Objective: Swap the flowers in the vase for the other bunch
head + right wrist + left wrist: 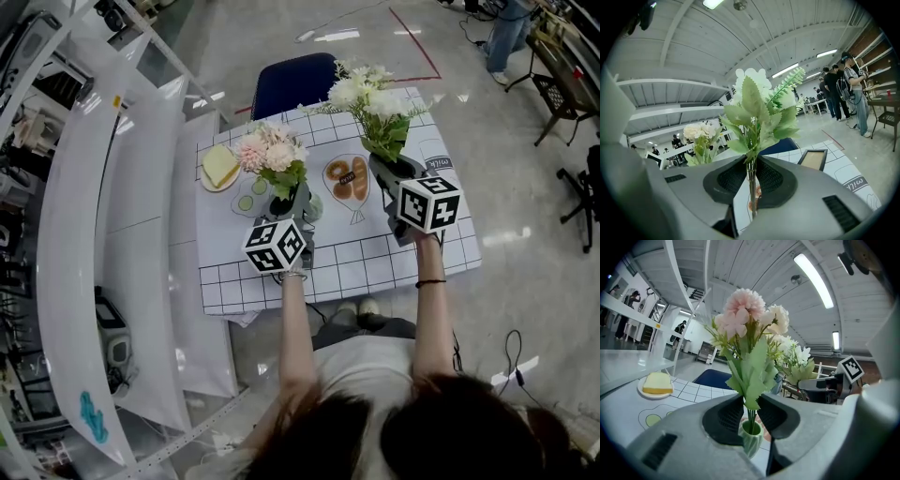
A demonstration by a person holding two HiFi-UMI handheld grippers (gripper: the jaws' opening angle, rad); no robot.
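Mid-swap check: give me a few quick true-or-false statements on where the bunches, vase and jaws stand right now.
1. The pink bunch stands in the green vase. True.
2. The right gripper is empty. False: its jaws are shut on the white bunch at the stems.
3. The left gripper has its jaws on either side of the pink bunch's stems. True.
4. In the head view, the plate lies right of the vase. False: it lies left.

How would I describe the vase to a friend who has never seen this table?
Start at the checked tablecloth and find the pink flowers on its left half. Their stems drop into the vase, small, pale green and ribbed; the white bunch beside it has no vase, only fingers gripping its stems.
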